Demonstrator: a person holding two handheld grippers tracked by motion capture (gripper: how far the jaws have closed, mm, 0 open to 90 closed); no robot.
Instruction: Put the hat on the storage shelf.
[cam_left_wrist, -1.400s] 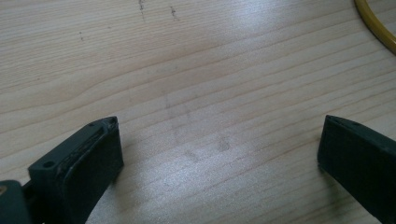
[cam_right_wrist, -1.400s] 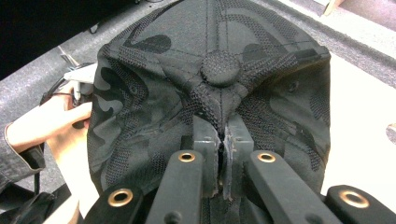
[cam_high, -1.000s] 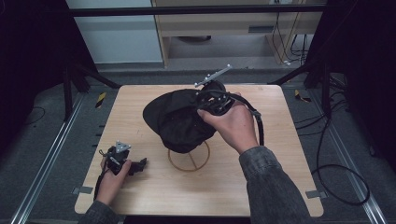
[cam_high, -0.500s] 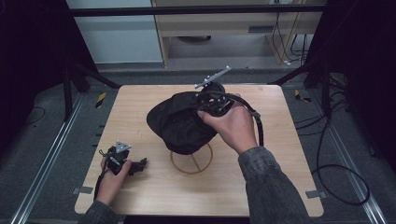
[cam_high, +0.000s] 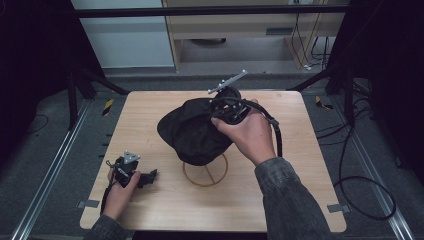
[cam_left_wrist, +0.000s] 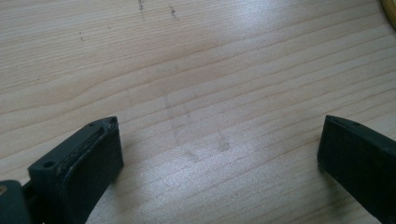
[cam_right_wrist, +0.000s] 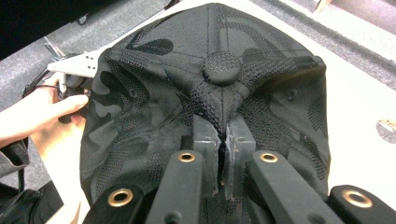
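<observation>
From the high view, a person's right hand (cam_high: 250, 131) holds the right gripper (cam_high: 226, 107) clamped on a black, camouflage-patterned fabric cap (cam_high: 192, 131), which hangs lifted above the middle of the pale wooden table (cam_high: 300, 200). Directly beneath the cap lies a thin wooden ring with crossed spokes (cam_high: 205, 172), flat on the tabletop, its far half hidden by the cap. A black cable (cam_high: 274, 131) loops from the right gripper past the wrist. At the near left corner, the left hand (cam_high: 120, 192) rests on the table with the left gripper (cam_high: 148, 176), well apart from the cap, its jaws pointing toward the ring.

The left gripper view looks down on bare wood grain, the two black jaws standing wide apart with nothing between them. A sliver of the ring's yellowish rim (cam_left_wrist: 390, 8) shows at the upper right corner.

In the right gripper view, the jaws are pressed together on a pinch of the cap's (cam_right_wrist: 215, 93) mesh fabric just below its round top button (cam_right_wrist: 221, 66). The crown spreads away from the jaws, over the table's edge. Beyond the cap at the left, the left hand (cam_right_wrist: 35, 116) grips its own tool.
</observation>
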